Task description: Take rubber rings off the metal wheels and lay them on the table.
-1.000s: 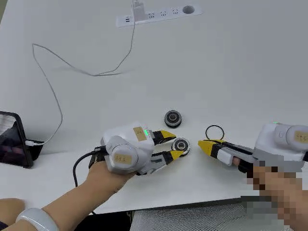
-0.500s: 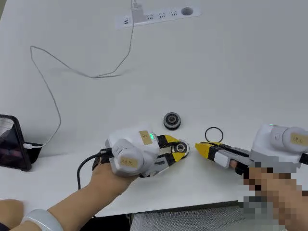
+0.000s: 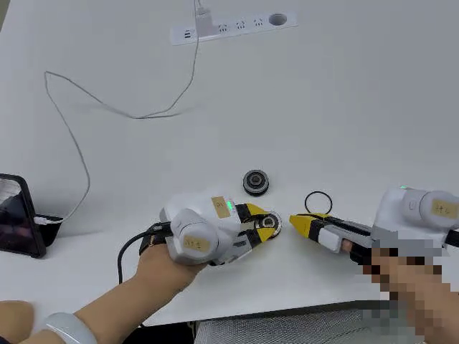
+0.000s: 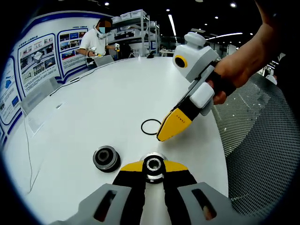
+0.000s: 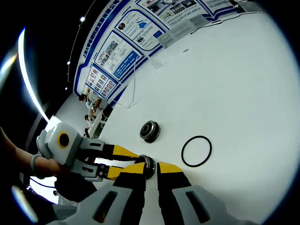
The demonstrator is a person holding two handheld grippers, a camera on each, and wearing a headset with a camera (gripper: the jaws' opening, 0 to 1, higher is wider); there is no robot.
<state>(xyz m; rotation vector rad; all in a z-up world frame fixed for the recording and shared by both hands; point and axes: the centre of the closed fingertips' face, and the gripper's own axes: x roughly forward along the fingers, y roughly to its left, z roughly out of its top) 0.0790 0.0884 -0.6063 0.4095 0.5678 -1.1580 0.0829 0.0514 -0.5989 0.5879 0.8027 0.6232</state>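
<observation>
My left gripper point(image 3: 263, 224) is shut on a metal wheel point(image 3: 270, 222), which sits on the white table between the yellow jaw tips; its own view has the wheel point(image 4: 153, 163) held at the tips of the left gripper point(image 4: 153, 169). My right gripper point(image 3: 294, 223) is shut, its tips a short way right of that wheel and pointing at it. From the right gripper point(image 5: 151, 170) the held wheel point(image 5: 148, 164) lies just ahead. A second wheel point(image 3: 256, 182) with a dark ring around it stands free behind. A loose black rubber ring point(image 3: 318, 202) lies flat on the table.
A white power strip point(image 3: 233, 23) lies at the far edge, with a thin cable point(image 3: 107, 107) running left to a dark device point(image 3: 14, 218). The table's front edge passes just below both hands. A person point(image 4: 96, 40) stands far off.
My left gripper's jaws, open around the wheel a second ago, have shut on it. The right gripper has crept slightly left toward the wheel.
</observation>
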